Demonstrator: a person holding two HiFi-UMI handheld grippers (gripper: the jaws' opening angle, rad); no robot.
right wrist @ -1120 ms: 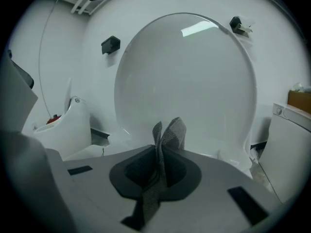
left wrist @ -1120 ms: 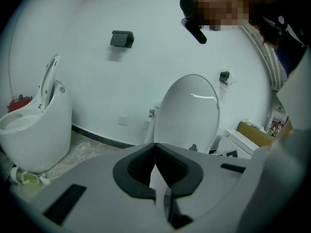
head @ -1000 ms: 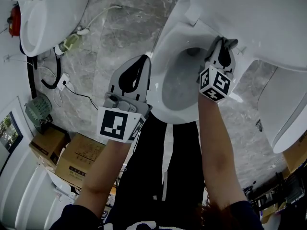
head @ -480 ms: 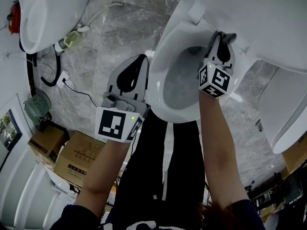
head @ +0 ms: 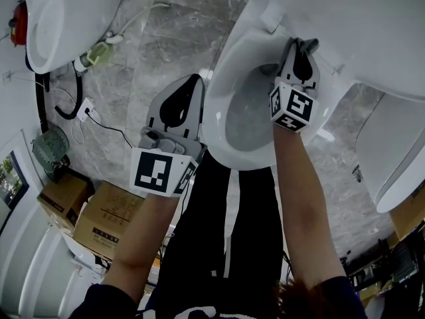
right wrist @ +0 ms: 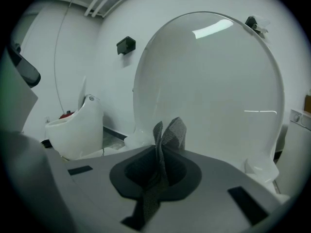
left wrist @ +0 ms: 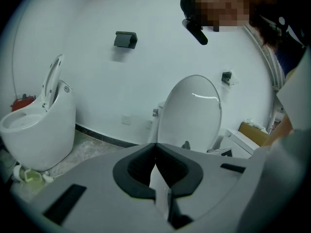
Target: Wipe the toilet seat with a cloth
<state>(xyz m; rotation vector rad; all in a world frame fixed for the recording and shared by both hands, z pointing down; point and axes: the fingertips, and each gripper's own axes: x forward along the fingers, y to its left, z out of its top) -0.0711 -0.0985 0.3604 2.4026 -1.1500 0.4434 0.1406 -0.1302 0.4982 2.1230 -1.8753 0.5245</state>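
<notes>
In the head view the white toilet seat (head: 224, 65) rings the bowl, and its lid (head: 358, 25) stands raised behind it. My right gripper (head: 302, 46) is shut on a grey cloth (head: 307, 43) and presses it against the seat's far right part, near the hinge. The right gripper view shows the cloth (right wrist: 169, 134) sticking up from the shut right gripper (right wrist: 158, 152), close in front of the lid (right wrist: 209, 91). My left gripper (head: 194, 84) hangs shut beside the seat's left rim. The left gripper (left wrist: 155, 147) points at the lid (left wrist: 192, 110).
A second toilet (head: 63, 18) stands at the upper left, a third (head: 398, 158) at the right. Cables and a plug (head: 89, 108) lie on the marble floor, with a small fan (head: 50, 155) and cardboard boxes (head: 99, 218) at the lower left. The person's dark trousers (head: 226, 224) stand before the bowl.
My right gripper has slid the cloth a little farther away and leftward along the seat's back right part. The left gripper has hardly moved.
</notes>
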